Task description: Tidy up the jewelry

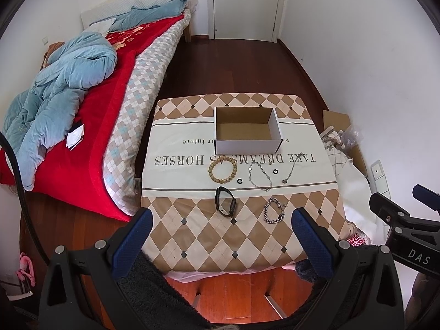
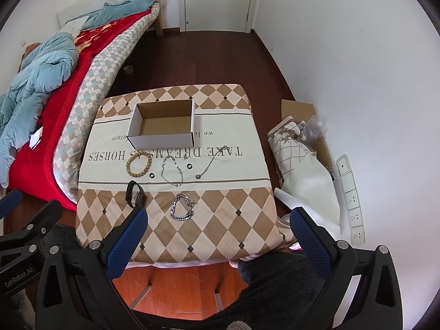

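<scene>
An empty open cardboard box stands at the far middle of a cloth-covered table. In front of it lie a wooden bead bracelet, two small dark rings, a thin silver chain, a pendant necklace, a black watch and a chunky silver chain bracelet. My left gripper is open above the table's near edge. My right gripper is open, at the near right.
A bed with a red blanket and blue quilt lies left of the table. Folded cloth and cardboard and a power strip lie on the floor at the right, by the white wall. A closed door is beyond.
</scene>
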